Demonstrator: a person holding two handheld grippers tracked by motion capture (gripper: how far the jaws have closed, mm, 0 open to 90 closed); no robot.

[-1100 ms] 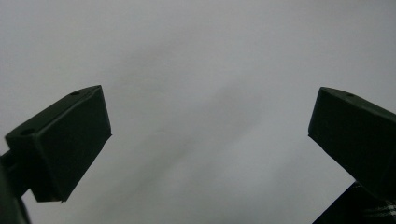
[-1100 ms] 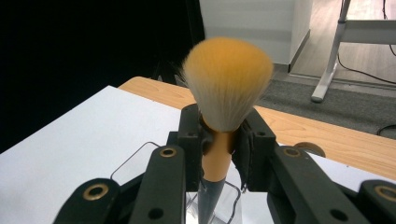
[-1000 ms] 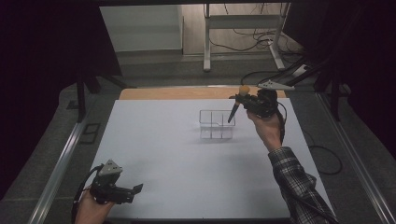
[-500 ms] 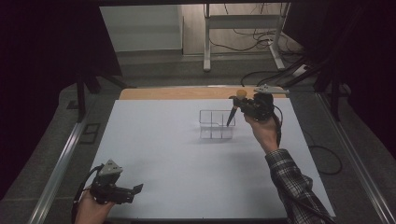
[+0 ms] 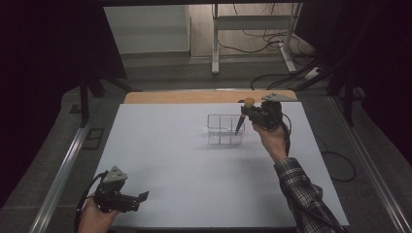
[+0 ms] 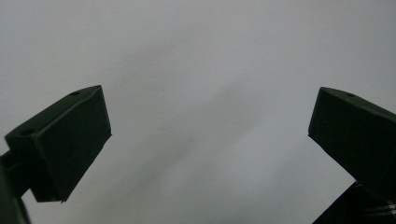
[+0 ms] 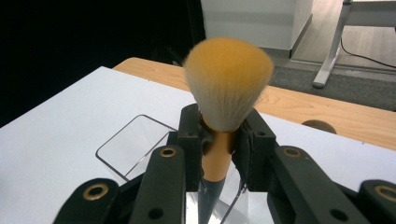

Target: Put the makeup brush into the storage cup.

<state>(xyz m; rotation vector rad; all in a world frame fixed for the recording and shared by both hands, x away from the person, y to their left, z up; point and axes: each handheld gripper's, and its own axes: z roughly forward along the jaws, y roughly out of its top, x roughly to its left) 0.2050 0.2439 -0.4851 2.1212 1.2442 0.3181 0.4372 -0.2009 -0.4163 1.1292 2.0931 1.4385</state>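
Right gripper (image 5: 246, 111) holds a makeup brush (image 5: 243, 116) over a clear organiser (image 5: 219, 130); left gripper (image 5: 138, 198) idle and wide open.

Right gripper, toward the far right part of the white surface (image 5: 184, 160), is clamped on the orange ferrule of the brush (image 7: 223, 116); in the right gripper view the jaws press both sides just below the orange-tipped bristles, which point up. The dark handle angles down into the organiser's right-hand compartment, at or near its right wall. The organiser (image 7: 135, 144) is transparent, divided into compartments, and stands right of centre toward the far edge. Left gripper sits at the near left corner of the surface, jaws spread far apart with nothing between them, over bare white surface (image 6: 201, 93). A plaid sleeve (image 5: 303, 194) covers the right forearm.
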